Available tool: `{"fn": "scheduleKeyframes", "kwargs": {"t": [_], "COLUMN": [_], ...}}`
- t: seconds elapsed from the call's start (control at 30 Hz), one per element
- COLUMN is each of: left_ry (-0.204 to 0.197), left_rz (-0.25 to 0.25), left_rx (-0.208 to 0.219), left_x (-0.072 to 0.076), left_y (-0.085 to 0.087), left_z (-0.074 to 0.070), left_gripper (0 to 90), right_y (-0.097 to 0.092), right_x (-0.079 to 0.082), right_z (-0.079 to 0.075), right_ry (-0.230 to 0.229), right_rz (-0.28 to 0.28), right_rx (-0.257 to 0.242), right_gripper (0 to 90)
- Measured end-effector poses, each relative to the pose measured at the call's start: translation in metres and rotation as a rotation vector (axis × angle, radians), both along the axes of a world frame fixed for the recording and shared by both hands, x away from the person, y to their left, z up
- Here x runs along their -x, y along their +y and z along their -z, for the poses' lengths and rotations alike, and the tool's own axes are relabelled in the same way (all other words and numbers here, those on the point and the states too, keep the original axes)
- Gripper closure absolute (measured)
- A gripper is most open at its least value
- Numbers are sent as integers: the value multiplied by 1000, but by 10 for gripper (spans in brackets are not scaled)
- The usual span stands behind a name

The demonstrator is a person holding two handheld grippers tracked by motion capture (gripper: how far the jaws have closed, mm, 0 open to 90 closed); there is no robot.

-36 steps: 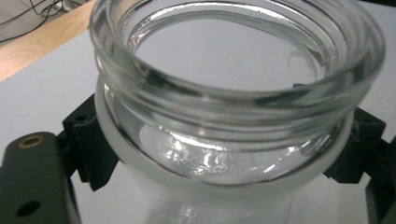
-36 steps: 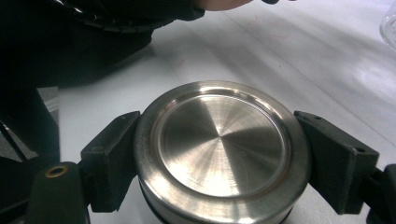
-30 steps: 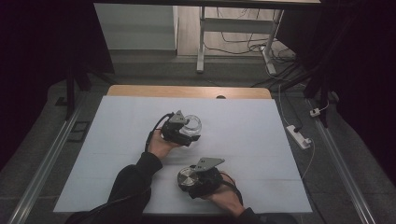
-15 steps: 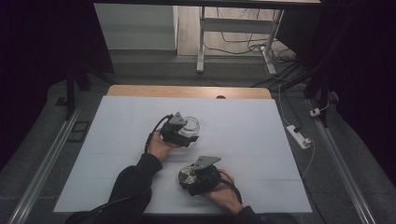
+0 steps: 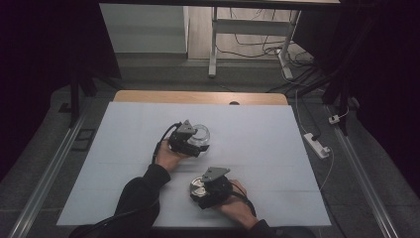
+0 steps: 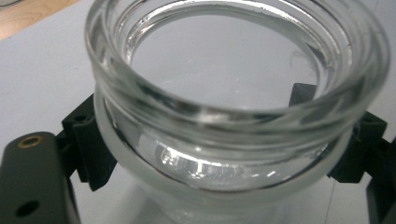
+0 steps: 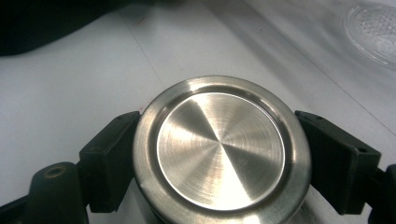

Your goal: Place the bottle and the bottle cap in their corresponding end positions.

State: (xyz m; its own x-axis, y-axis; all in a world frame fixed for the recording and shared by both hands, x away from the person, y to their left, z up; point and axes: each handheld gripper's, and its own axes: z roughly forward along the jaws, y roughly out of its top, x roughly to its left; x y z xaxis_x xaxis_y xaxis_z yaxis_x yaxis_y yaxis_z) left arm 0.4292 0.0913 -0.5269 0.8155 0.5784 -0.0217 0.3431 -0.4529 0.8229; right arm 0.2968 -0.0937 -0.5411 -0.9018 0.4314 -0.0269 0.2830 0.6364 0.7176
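A clear glass jar [image 5: 202, 132] with an open mouth sits near the middle of the white table. My left gripper [image 5: 196, 142] is shut on it. In the left gripper view the black pads [image 6: 88, 149] press on the jar [image 6: 233, 60] just under its thick rim. Nearer the person, a round brushed-metal lid [image 5: 197, 187] sits in my right gripper [image 7: 224, 161]. Its pads [image 7: 109, 158] touch both sides of the lid [image 7: 219, 149]. The right jaws have just eased open a touch, with the lid still between them.
The white table cover [image 5: 277, 148] has free room on all sides of the hands. A wooden strip [image 5: 198, 96] runs along the far edge. A white power strip [image 5: 317, 145] lies on the floor to the right, with table legs and cables beyond.
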Motion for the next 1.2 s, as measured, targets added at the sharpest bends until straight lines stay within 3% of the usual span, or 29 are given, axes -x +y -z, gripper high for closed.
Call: {"fn": "scheduleKeyframes", "kwargs": {"t": [0.2,0.37,0.6,0.73,0.93,1.07,1.2], "left_ry": [7,16,42,51,110,122,125], "left_rz": [-3,-18,-24,-6,8,12,16], "left_rx": [1,-23,-19,5,42,75,65], "left_x": [0,0,-1,0,-3,0,4], "left_y": [0,-4,-4,-2,2,8,11], "left_z": [0,-1,-1,-4,-7,-10,-12], "left_gripper": [143,135,97,62,11,0,0], "right_y": [1,0,0,-1,-4,-6,-8], "right_x": [0,-1,0,0,0,-1,-1], "right_z": [0,0,-1,-4,-8,-10,-13], "right_ry": [1,36,56,54,52,53,57], "right_rz": [4,9,16,18,30,38,43], "right_rx": [-2,-23,-42,-62,-87,-93,-106], "right_gripper": [169,132,97,82,65,51,42]}}
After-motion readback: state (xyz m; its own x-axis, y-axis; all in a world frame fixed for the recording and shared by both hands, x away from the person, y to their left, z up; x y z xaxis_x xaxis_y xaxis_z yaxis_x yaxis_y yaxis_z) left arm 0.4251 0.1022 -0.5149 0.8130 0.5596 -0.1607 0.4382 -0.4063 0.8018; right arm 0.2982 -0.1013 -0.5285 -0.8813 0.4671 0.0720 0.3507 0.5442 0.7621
